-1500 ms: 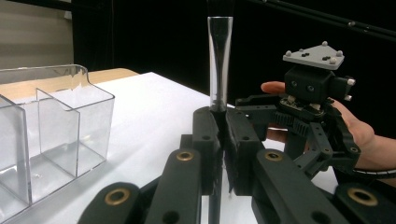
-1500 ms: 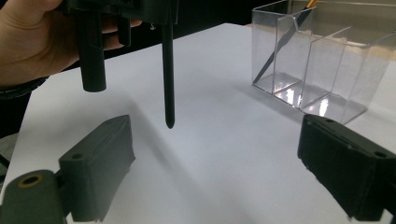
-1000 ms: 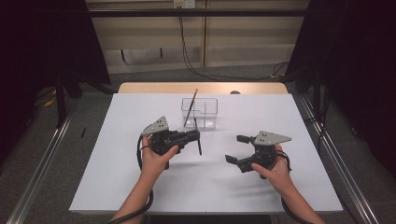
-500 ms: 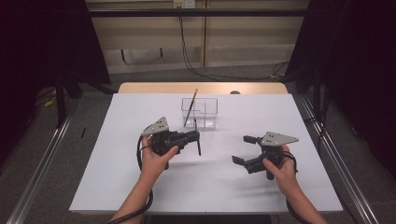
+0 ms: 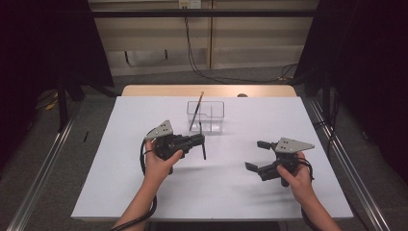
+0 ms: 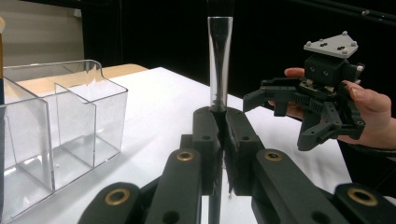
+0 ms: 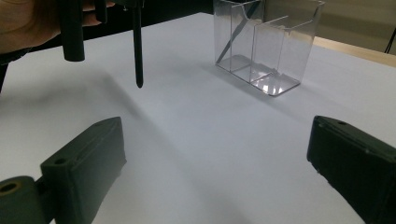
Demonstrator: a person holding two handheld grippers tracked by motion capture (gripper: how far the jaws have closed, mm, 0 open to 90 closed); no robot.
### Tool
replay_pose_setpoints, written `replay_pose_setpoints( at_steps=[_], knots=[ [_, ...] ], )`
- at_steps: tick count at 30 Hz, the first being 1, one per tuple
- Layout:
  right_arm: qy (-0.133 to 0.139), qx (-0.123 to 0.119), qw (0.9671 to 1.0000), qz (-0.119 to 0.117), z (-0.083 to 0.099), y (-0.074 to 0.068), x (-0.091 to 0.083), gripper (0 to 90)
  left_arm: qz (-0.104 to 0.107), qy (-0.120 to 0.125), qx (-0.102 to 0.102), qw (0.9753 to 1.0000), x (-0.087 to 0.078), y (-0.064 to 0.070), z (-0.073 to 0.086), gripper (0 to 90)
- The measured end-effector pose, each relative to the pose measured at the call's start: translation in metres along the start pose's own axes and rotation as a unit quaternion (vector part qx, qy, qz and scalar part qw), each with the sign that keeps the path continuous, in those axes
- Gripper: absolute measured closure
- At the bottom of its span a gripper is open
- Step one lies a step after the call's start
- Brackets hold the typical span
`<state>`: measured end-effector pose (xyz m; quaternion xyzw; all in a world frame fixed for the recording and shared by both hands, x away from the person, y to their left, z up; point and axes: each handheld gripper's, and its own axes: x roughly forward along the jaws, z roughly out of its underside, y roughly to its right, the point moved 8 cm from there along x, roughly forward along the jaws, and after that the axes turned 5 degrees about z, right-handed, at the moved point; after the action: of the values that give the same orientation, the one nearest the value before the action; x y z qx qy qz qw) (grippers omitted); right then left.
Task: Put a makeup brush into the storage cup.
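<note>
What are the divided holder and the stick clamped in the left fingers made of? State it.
Holder: clear, glossy plastic by its look, since table and dividers show through its walls. Stick: seemingly plastic too, dark below and see-through with bright glints above the left gripper; glass can't be excluded.

We see a table (image 5: 120, 183) with a white top, and a strip of bare wood along its far edge. Directly on it stands one thing — a clear plastic organizer (image 5: 211, 118) with compartments, near the far middle.
</note>
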<state>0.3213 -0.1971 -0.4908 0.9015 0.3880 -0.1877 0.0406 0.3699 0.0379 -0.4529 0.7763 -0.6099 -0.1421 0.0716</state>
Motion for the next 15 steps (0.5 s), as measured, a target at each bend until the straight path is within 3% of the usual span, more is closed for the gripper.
replay_pose_setpoints(
  at_steps=[15],
  knots=[
    [-0.003,-0.005,1.0,0.005,0.006,0.005,-0.014,3.5,-0.013,0.001,-0.003,0.9999,-0.006,-0.006,-0.002,83.8]
  ],
)
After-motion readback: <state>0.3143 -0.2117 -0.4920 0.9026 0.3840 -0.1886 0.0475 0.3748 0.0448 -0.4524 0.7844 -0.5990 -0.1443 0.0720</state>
